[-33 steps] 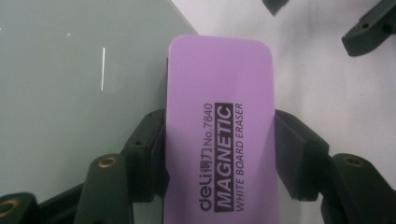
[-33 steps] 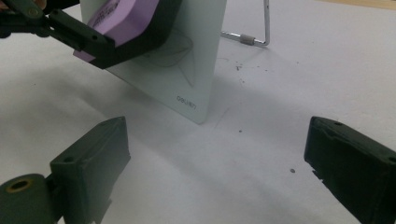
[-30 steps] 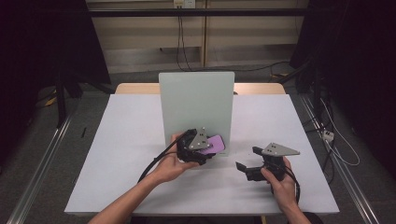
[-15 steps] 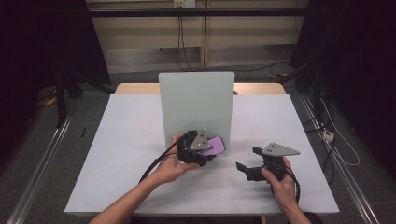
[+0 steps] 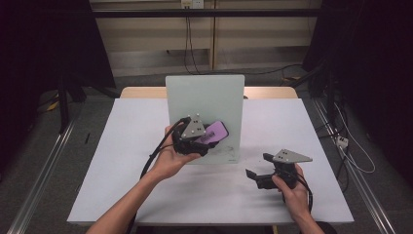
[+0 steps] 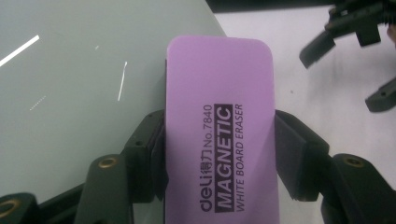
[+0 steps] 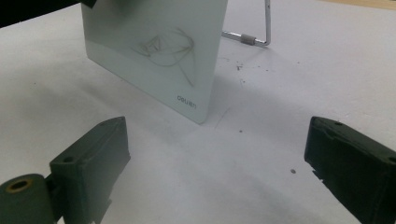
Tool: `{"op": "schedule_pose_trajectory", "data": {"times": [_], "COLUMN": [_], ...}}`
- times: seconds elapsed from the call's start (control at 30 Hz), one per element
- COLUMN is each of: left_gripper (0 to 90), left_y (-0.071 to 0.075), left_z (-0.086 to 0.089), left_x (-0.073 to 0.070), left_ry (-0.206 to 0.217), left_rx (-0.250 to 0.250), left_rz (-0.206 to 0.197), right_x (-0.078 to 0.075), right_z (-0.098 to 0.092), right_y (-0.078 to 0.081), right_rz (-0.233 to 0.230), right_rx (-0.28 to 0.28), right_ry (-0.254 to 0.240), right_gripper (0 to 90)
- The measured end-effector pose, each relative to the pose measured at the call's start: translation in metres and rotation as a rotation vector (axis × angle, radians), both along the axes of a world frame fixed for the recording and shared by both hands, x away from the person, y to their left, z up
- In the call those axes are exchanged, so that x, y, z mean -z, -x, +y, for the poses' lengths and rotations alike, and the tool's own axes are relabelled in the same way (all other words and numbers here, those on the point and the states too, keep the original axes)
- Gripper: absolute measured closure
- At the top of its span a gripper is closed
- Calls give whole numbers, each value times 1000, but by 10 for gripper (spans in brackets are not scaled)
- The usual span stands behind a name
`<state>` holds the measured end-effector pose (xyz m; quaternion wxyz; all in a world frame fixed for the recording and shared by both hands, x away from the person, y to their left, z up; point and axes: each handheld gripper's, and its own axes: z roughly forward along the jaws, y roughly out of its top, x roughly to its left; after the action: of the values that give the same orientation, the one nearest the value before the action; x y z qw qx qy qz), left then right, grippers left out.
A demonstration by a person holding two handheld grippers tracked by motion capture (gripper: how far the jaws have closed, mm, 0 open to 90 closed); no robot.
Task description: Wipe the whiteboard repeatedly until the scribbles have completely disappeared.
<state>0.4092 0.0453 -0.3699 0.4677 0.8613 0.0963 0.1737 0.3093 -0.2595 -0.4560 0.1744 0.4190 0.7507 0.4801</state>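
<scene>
A small white board [image 5: 204, 100] stands upright on its wire stand in the middle of the table, with faint pen scribbles [image 7: 163, 46] near its lower right corner. My left gripper [image 5: 207, 144] is shut on a purple magnetic whiteboard eraser [image 5: 213, 132], holding it against the board's face. In the left gripper view the eraser [image 6: 219, 126] sits clamped between both jaws, label facing up. My right gripper [image 5: 256, 165] rests low on the table to the board's right, its jaws spread wide with nothing between them. Its own view faces the board's corner [image 7: 189, 105].
The board's wire stand [image 7: 259, 32] juts out behind it on the white table [image 5: 321, 141]. Dark specks lie on the table near the board's foot. Cables trail from both grippers toward the table's near edge.
The left gripper with the eraser has shifted slightly up the board's face. The right gripper has stayed in place.
</scene>
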Motion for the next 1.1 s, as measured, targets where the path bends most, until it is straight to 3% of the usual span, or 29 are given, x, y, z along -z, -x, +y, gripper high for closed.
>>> {"op": "schedule_pose_trajectory", "data": {"times": [0.1,0.23,0.37,0.53,0.87,1.1], "left_gripper": [408,408,408,408,408,408], "left_y": [1,4,12,15,22,25], "left_z": [-2,-9,-16,-11,-5,-17], "left_x": [1,7,21,30,49,57], "left_ry": [-23,-41,-132,-164,-190,-191], "left_rx": [3,15,46,57,59,77], "left_rz": [-23,-8,-14,7,52,63], "right_x": [0,0,0,0,0,0], "right_z": [0,0,0,-1,-1,-1], "right_y": [0,0,0,1,0,1], "right_rz": [0,0,1,0,-1,-2], "right_rx": [2,1,3,2,5,5], "right_ry": [-1,0,0,0,-1,-1], "right_gripper": [65,66,65,65,65,65]}}
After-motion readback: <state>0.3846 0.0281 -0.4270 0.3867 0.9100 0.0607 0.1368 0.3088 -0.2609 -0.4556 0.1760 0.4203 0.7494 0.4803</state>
